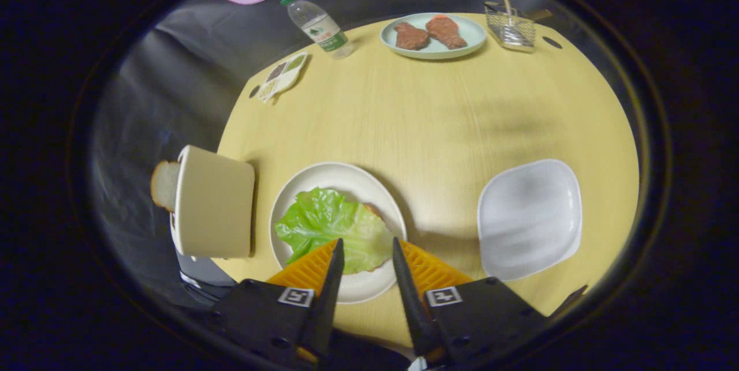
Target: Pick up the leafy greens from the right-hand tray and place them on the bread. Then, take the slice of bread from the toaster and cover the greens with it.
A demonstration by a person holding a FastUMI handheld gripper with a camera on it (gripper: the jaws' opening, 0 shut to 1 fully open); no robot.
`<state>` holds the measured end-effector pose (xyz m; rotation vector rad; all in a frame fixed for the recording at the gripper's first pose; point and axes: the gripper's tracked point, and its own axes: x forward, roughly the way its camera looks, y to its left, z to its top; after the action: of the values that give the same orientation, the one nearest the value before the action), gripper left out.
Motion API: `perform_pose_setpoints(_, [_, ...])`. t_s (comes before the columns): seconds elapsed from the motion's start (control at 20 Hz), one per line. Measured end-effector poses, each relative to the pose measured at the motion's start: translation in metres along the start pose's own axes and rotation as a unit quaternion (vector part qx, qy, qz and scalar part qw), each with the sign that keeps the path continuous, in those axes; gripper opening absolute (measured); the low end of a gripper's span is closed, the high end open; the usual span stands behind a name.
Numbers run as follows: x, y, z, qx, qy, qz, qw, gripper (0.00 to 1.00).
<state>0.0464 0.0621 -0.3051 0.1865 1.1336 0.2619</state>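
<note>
While the gripper (365,247) hangs over the round cream plate (300,186), its 2 fingers stand narrowly apart and hold nothing. Between and just ahead of them lies the leafy greens (329,224), a crinkled, veined leaf, covering the bread (374,209), of which only a brown edge shows. Left of the plate stands the boxy cream toaster (213,203) with a white bread slice (164,184) sticking out. Right of the plate lies the white square tray (528,218) with rounded corners. Far on the smooth wooden table (427,111) stands a plastic bottle (321,28); its green label is too small to read.

Two plates (300,186) (479,33); one tray (530,218); two meat pieces (411,36) (445,31); one bottle (321,27)
</note>
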Motion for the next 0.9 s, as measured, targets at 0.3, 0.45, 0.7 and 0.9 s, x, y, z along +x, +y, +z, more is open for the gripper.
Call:
perform_pose_setpoints(0.3, [-0.034, 0.022, 0.008, 0.053, -0.024, 0.002, 0.998, 0.96])
perform_pose_setpoints(0.45, [-0.046, 0.051, 0.007, 0.075, -0.023, 0.014, 0.997, 0.96])
perform_pose_setpoints(0.7, [-0.058, 0.114, -0.009, 0.073, 0.014, 0.036, 0.997, 0.95])
perform_pose_setpoints(0.9, [-0.065, 0.186, -0.009, 0.106, 0.039, 0.076, 0.991, 0.95])
